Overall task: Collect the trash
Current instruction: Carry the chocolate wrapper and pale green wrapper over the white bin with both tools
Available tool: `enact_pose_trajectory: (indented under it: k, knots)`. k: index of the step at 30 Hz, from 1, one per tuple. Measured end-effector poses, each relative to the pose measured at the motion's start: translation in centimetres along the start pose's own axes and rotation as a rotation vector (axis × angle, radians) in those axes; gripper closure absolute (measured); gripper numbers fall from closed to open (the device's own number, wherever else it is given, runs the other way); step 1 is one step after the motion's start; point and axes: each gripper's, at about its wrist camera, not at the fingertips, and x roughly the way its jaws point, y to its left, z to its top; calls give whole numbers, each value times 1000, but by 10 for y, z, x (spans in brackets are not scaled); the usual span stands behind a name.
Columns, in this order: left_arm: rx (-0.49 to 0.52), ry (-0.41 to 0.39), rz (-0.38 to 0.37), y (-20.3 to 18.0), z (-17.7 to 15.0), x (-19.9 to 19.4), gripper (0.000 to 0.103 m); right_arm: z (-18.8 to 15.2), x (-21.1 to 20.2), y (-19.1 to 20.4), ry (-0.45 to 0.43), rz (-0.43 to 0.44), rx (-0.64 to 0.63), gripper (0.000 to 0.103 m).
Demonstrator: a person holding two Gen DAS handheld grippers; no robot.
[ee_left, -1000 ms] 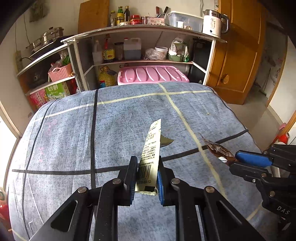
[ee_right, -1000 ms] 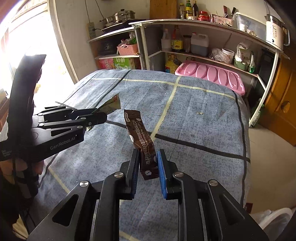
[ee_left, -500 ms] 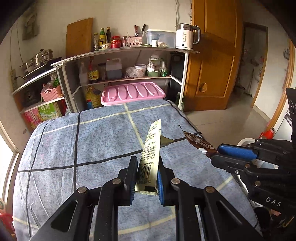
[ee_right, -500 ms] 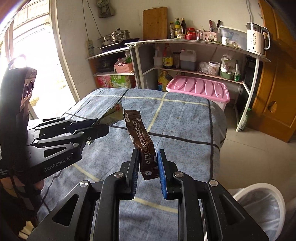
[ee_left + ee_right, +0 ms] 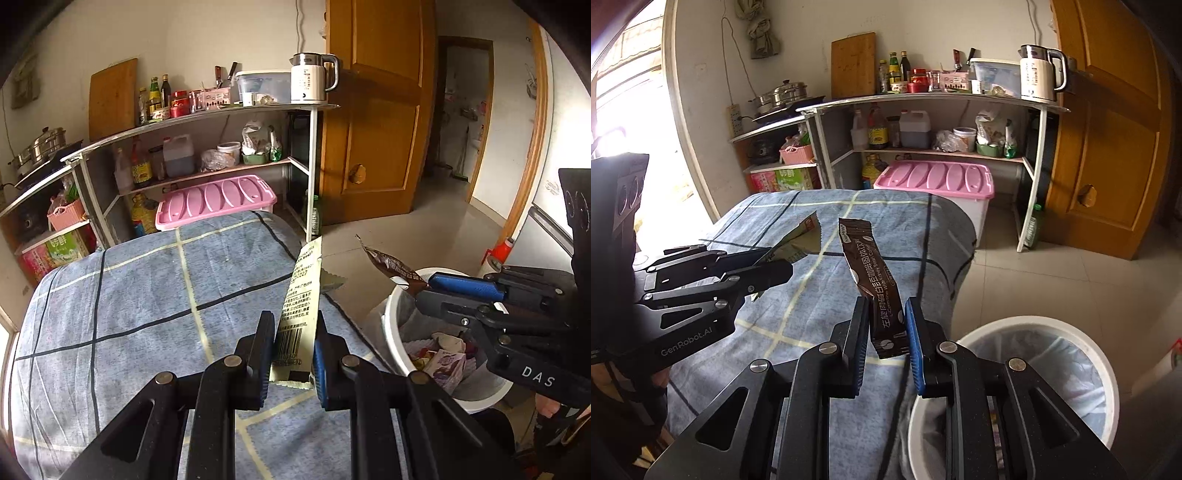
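So both tongs are loaded up right now. The left tongs (image 5: pixel 291 354) are pinched onto a cream wrapper (image 5: pixel 299 310) with a barcode at the bottom end, and it sticks up nearly upright out of the pads, over the near edge of the blue plaid tabletop (image 5: pixel 129 295). The right tongs (image 5: pixel 886 343) are clamped on a brown coffee sachet (image 5: pixel 875 284), gripped at its lower end with the rest poking up and leaning a bit left.

From the left wrist view the right tongs (image 5: pixel 424 288) sit above the white trash bin (image 5: pixel 391 332), with the sachet (image 5: pixel 391 266) pointing back toward the tabletop. The bin has a liner and there's already some crumpled stuff in it, looks like paper and packaging but it's hard to make out.

From the right wrist view the bin (image 5: pixel 1015 325) is just beside the tabletop (image 5: pixel 905 221) on the tile floor, lower right of the tongs. The left tongs (image 5: pixel 775 269) hover over the cloth to the left, the cream wrapper (image 5: pixel 798 240) sticking out of them.
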Motion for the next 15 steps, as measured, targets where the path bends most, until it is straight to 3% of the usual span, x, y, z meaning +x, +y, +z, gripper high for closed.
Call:
enact_pose_trajectory:
  k: [15]
  knots:
    - [92,70,-168,-117,-2,40,83,-51,-47,-97,48,-177,154,82]
